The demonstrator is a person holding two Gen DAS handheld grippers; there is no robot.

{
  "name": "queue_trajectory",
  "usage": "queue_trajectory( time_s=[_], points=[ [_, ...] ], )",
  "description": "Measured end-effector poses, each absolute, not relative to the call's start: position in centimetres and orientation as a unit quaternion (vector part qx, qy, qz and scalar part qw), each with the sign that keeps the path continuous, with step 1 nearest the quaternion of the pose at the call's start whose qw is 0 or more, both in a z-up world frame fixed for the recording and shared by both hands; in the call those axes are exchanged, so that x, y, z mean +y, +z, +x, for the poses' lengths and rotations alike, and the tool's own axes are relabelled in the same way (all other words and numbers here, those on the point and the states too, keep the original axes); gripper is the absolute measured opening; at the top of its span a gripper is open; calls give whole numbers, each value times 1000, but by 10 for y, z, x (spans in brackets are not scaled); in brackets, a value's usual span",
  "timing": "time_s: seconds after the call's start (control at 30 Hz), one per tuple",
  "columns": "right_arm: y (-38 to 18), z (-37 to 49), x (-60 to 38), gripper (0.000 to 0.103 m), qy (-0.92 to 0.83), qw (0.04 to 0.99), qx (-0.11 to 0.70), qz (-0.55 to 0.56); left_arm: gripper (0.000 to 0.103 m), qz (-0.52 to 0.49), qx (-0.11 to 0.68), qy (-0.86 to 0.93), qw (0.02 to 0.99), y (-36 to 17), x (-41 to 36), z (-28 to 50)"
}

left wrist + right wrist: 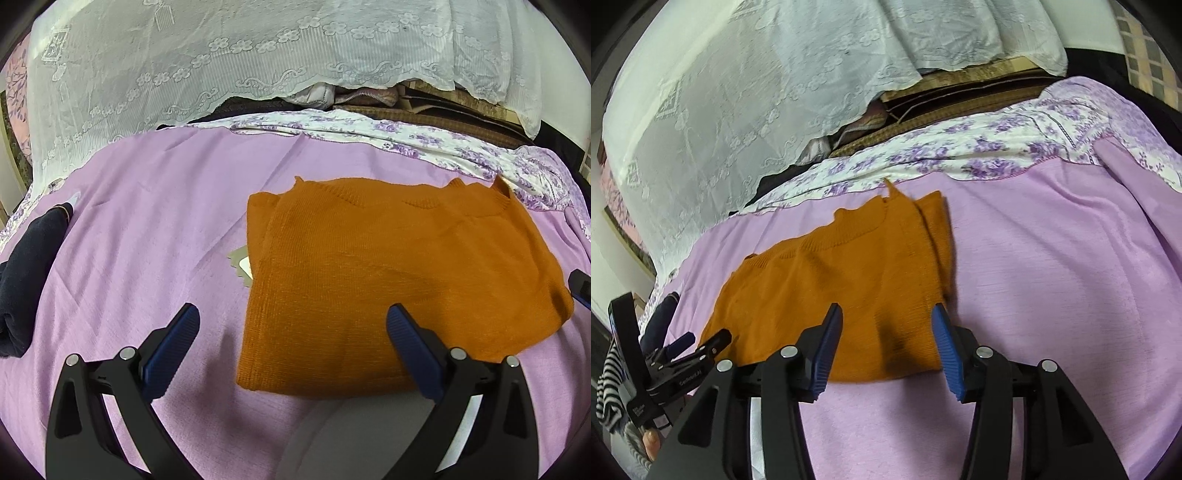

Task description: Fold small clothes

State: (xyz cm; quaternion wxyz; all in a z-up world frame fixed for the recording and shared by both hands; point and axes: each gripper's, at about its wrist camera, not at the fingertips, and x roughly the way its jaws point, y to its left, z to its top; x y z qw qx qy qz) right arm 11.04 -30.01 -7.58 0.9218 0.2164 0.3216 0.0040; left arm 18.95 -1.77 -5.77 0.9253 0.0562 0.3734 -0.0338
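An orange knit sweater (pixel 399 280) lies folded on the lilac bedspread (pixel 147 229), sleeves tucked in, collar at the far side. My left gripper (pixel 293 325) is open and empty above the sweater's near left corner. In the right wrist view the sweater (pixel 842 284) lies ahead and to the left. My right gripper (pixel 886 325) is open and empty over the sweater's near right corner. The left gripper (pixel 701 343) also shows at the lower left of that view. A paper tag (pixel 242 266) sticks out from under the sweater's left edge.
A dark navy garment (pixel 26 273) lies at the left of the bedspread. White lace cloth (pixel 184 66) hangs behind the bed over stacked items. A floral sheet (pixel 960 155) borders the far edge. A striped sleeve (pixel 609 391) shows at lower left.
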Motion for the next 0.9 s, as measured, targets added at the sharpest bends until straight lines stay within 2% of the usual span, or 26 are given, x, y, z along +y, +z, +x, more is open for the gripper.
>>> queue_trajectory(
  time_s=[0.23, 0.47, 0.73, 0.9],
  points=[
    [-84, 118, -331, 51, -3, 905, 326, 273, 99, 40, 374, -51, 925, -47, -23, 190],
    [-98, 156, -356, 51, 30, 868, 351, 350, 99, 55, 375, -67, 923, -35, -62, 200],
    [-111, 200, -360, 51, 47, 853, 376, 359, 99, 67, 408, -46, 910, -64, -78, 219],
    [-116, 199, -369, 51, 63, 850, 360, 378, 99, 77, 398, -41, 913, -70, -79, 216]
  ],
)
